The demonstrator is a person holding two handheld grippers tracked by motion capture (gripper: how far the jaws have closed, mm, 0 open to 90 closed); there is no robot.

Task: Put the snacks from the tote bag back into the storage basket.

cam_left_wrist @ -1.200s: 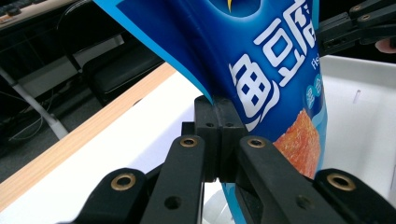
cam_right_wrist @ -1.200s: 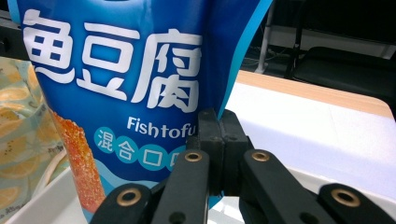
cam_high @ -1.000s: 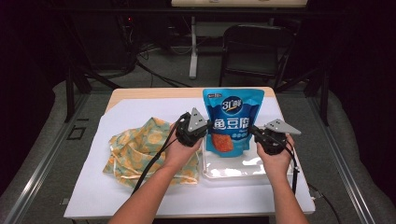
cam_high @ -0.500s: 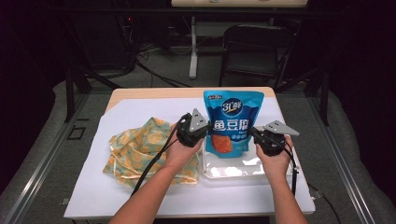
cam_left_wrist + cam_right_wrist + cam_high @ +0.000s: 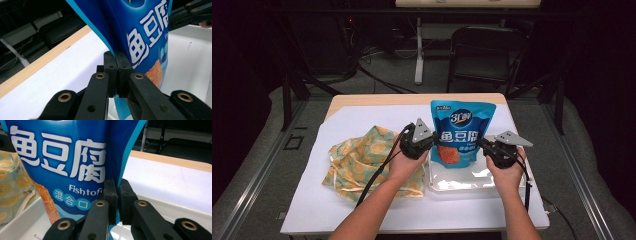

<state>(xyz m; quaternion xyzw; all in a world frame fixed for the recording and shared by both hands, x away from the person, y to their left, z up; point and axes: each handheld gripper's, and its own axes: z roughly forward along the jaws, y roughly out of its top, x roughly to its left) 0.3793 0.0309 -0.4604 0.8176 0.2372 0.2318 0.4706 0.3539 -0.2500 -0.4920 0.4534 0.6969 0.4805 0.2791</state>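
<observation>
A blue snack bag (image 5: 462, 135) printed with white characters stands upright over a white tray (image 5: 472, 182). My left gripper (image 5: 432, 142) is shut on the bag's left edge; in the left gripper view its pads (image 5: 110, 67) clamp the blue seam (image 5: 140, 30). My right gripper (image 5: 484, 146) pinches the right edge. Its jaws have just been opening a little, and in the right gripper view the bag's seam (image 5: 62, 157) still sits pressed between the pads (image 5: 111, 192). The other gripper (image 5: 190, 12) shows beyond the bag in the left gripper view.
A yellow patterned cloth pouch (image 5: 362, 160) lies left of the tray on the white sheet (image 5: 352, 125) that covers the wooden table. A black chair (image 5: 482, 50) and cables stand beyond the table's far edge.
</observation>
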